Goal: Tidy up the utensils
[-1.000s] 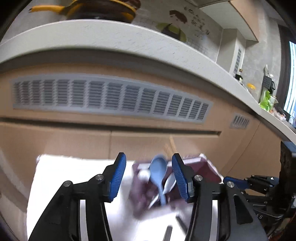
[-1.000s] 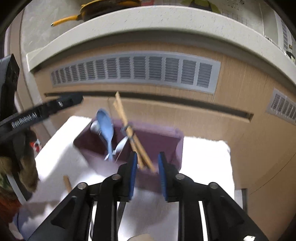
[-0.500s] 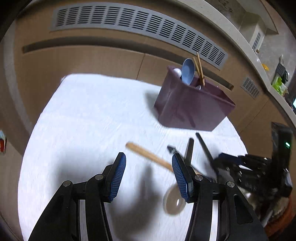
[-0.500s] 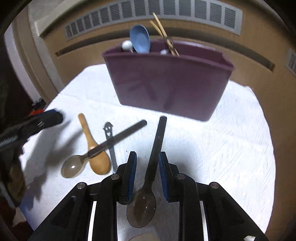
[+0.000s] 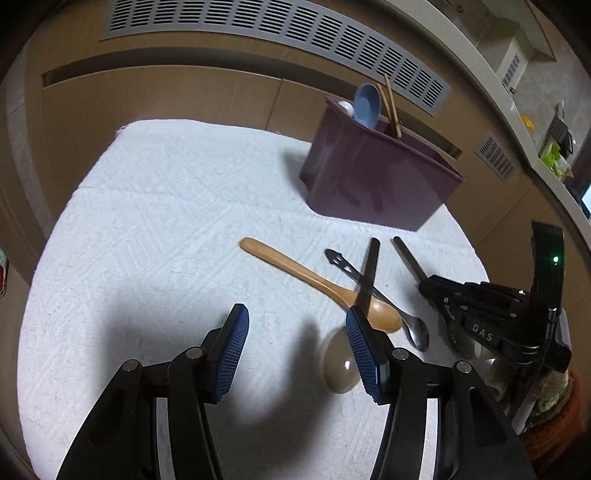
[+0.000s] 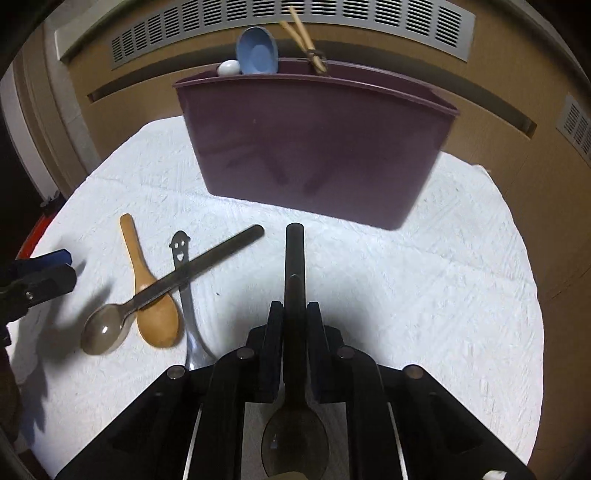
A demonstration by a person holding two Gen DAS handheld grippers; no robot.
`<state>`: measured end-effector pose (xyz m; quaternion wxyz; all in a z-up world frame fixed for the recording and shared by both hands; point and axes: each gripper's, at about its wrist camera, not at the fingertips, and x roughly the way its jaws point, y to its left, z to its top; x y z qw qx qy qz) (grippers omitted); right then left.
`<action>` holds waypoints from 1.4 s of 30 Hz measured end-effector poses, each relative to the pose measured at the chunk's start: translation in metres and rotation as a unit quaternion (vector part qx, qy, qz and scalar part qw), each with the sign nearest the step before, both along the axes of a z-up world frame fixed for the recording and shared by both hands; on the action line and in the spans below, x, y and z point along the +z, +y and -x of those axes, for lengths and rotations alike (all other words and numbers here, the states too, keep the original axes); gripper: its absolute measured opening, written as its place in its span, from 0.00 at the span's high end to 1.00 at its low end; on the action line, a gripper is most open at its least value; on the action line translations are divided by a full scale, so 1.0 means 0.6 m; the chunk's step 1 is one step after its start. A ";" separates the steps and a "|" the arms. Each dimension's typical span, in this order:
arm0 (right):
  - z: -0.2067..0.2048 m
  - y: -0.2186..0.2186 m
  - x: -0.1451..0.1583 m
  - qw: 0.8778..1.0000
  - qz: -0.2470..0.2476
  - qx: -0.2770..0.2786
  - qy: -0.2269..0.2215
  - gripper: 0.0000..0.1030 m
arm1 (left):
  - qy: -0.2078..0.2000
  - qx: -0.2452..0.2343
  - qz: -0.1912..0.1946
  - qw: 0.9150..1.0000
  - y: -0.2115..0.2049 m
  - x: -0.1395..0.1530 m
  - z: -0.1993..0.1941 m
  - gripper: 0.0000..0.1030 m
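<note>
A purple utensil bin [image 6: 314,147] stands on the white towel [image 6: 424,295], holding a blue spoon [image 6: 257,51], a white spoon [image 6: 228,68] and chopsticks [image 6: 304,40]. My right gripper [image 6: 294,314] is shut on a black-handled spoon [image 6: 294,258], its handle pointing at the bin. My left gripper [image 5: 297,336] is open and empty above the towel. Just right of it lie a wooden spoon [image 5: 314,284], a second black-handled spoon [image 5: 365,280] and a metal smiley-handled spoon [image 5: 373,291], crossed in a pile. The bin also shows in the left wrist view [image 5: 373,181].
Wooden cabinet fronts with a grey vent grille [image 5: 258,26] rise behind the towel. The right gripper's body [image 5: 491,317] shows at the right of the left wrist view. The left gripper's tip [image 6: 40,273] shows at the left edge of the right wrist view.
Both grippers have dropped from the bin to the towel. The right gripper has moved forward over the black-handled spoon and closed on its handle. The left gripper has stayed open.
</note>
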<state>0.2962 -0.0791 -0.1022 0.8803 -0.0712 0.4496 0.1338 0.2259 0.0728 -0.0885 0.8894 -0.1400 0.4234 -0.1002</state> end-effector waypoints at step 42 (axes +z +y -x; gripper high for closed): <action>0.069 -0.111 0.000 0.993 -0.111 -0.043 -0.022 0.89 | 0.041 -0.137 -0.132 0.981 -0.178 -0.026 -0.141 0.50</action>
